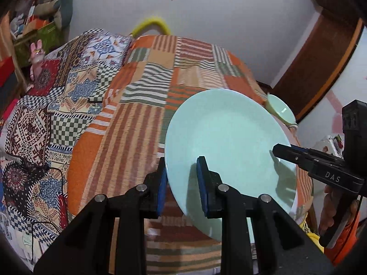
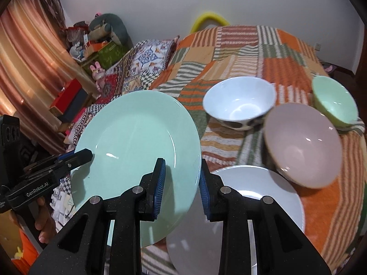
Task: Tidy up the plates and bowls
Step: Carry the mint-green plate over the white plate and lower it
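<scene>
Both tools grip one mint-green plate [image 2: 137, 142] and hold it tilted in the air above the striped cloth [image 1: 142, 123] of the table. The left gripper [image 1: 182, 183] has its blue pads nearly together on the plate's rim at about 7 o'clock in its own view; the right gripper [image 2: 181, 185] pinches the opposite rim just as narrowly, entering the left view at 3 o'clock. In the right view a white plate [image 2: 270, 192] lies on the cloth at 5 o'clock, partly under the green one. A pink bowl [image 2: 302, 144] touches its far edge. A white spotted bowl [image 2: 238, 103] stands at 1 o'clock and a green bowl [image 2: 332, 100] at 2 o'clock (its base on a rumpled fold).
</scene>
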